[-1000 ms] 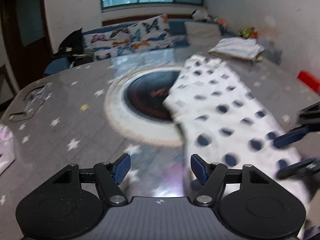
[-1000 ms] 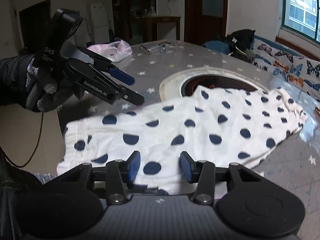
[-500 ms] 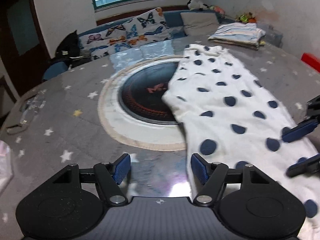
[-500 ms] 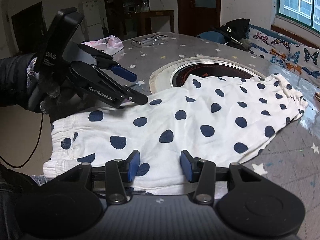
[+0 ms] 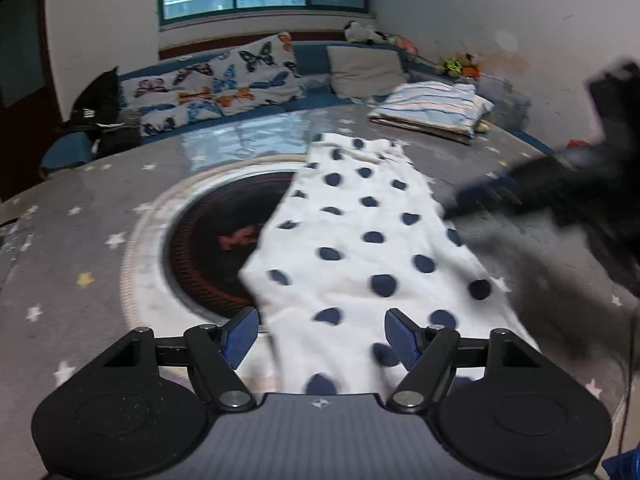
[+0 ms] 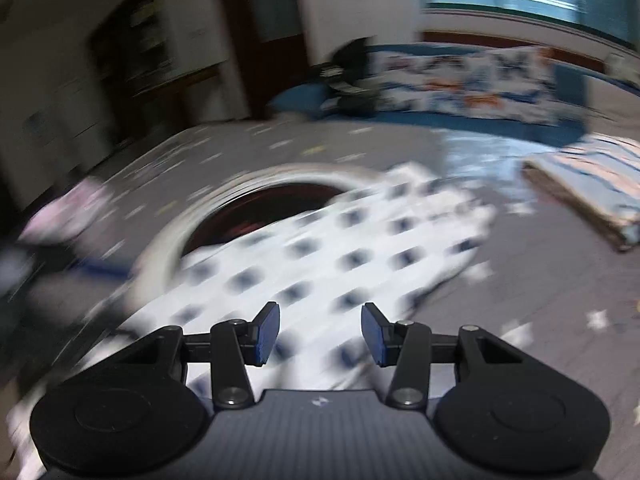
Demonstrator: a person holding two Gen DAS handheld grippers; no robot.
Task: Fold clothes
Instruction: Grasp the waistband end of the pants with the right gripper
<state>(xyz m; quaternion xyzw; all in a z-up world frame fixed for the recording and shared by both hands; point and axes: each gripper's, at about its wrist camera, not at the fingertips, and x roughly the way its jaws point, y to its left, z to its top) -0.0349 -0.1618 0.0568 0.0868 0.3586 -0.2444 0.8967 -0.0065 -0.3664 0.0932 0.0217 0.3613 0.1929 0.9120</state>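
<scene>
There is one white garment with dark blue dots (image 5: pixel 360 240) on the counter (image 5: pixel 100 200). One folded striped pile (image 5: pixel 432 108) sits farther back. Two tools (image 5: pixel 318 336) (image 6: pixel 320 332) show. One round burner (image 5: pixel 224 248) sits in the middle.

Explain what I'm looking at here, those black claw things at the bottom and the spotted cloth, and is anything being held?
There is no robot: a person holds a handheld two-finger gripper in each hand, each carrying a wide-angle camera that looks along its fingers. One picture comes from the left gripper, whose jaws are opening; the other, blurred, from the right gripper, also open. Neither holds anything. A white garment with dark dots lies flat on the grey star-patterned table, partly over a round burner. A folded striped pile sits farther back.
</scene>
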